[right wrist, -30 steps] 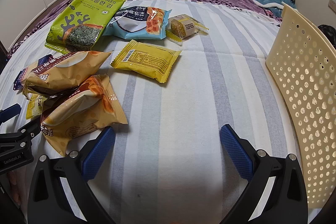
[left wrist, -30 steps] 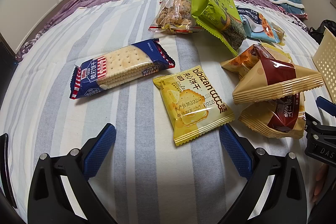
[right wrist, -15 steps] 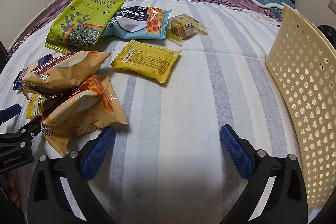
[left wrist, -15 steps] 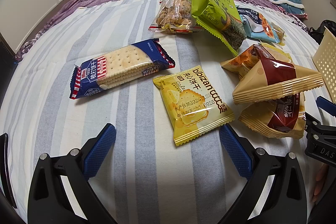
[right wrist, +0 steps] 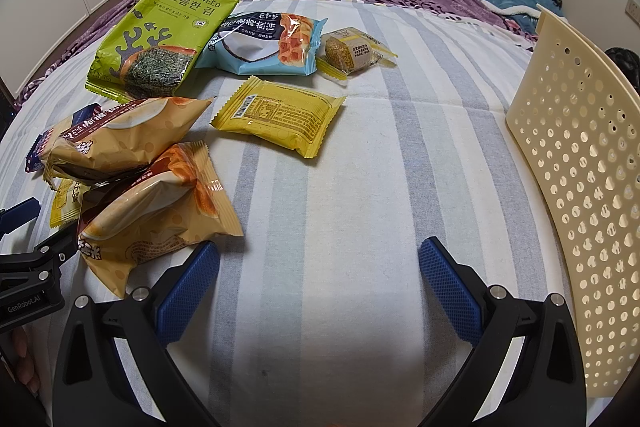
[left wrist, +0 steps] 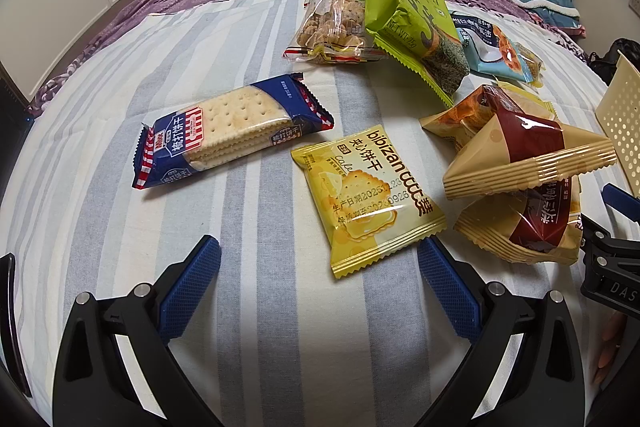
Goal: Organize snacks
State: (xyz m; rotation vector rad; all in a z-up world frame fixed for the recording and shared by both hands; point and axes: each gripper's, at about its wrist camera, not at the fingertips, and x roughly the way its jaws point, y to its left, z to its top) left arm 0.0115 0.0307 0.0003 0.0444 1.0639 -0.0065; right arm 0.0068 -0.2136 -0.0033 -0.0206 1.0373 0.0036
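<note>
Two open jaws frame my left wrist view: the left gripper (left wrist: 319, 269) hovers low over the striped sheet (left wrist: 120, 247), holding nothing. At its 12 o'clock, just ahead of the fingertips, lies the yellow biscuit pack (left wrist: 366, 199); the blue cracker pack (left wrist: 232, 135) sits at 11 o'clock, the two tan chip bags (left wrist: 524, 187) overlap at 2 o'clock. If I take the biscuit pack, I judge it best to pinch a crimped edge, as the flat middle would slip.

From my right wrist view, the right gripper (right wrist: 319, 269) also stands with jaws apart and empty. The cream perforated basket (right wrist: 580, 187) rises at 3 o'clock; whether anything lies inside I cannot tell. The seaweed bag (right wrist: 160, 43) is at 11 o'clock, well apart from the basket, so every visible snack lies loose on the sheet
</note>
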